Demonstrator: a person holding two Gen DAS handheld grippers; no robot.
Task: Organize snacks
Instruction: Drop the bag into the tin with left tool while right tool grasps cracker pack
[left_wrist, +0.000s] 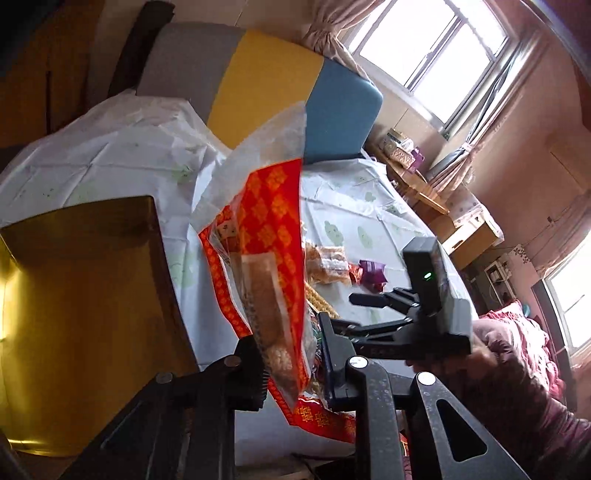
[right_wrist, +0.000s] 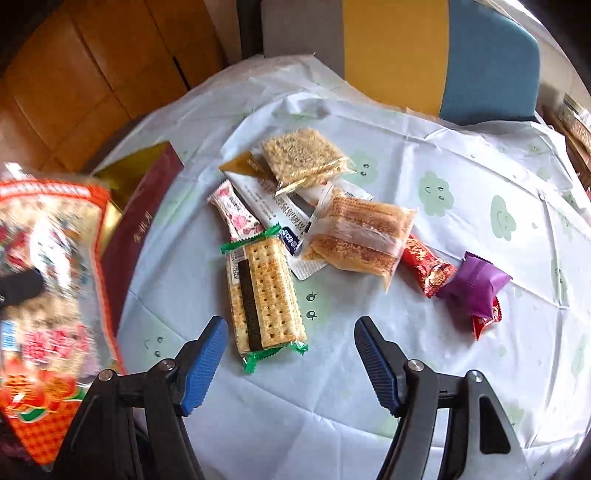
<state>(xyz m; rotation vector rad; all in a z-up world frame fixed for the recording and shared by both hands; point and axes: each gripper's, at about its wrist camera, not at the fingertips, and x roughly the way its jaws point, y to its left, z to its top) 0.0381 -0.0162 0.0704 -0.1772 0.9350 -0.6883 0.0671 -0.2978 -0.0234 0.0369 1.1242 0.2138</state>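
My left gripper (left_wrist: 291, 354) is shut on a red-and-clear snack bag (left_wrist: 269, 258) and holds it above the table; the bag also shows blurred at the left of the right wrist view (right_wrist: 48, 280). My right gripper (right_wrist: 288, 332) is open, just above the near end of a green-edged cracker pack (right_wrist: 264, 295); it also shows in the left wrist view (left_wrist: 369, 306). Behind lie a clear-wrapped pastry pack (right_wrist: 358, 236), a sesame bar (right_wrist: 303, 155), a pink candy stick (right_wrist: 236, 210), a red candy (right_wrist: 428, 267) and a purple candy (right_wrist: 474, 282).
A gold-and-maroon box (right_wrist: 136, 218) lies on the table's left, also in the left wrist view (left_wrist: 85, 314). The round table has a pale cloth (right_wrist: 461, 177). A grey, yellow and blue chair (right_wrist: 399, 51) stands behind it. A window (left_wrist: 436, 40) and cluttered shelves are at the right.
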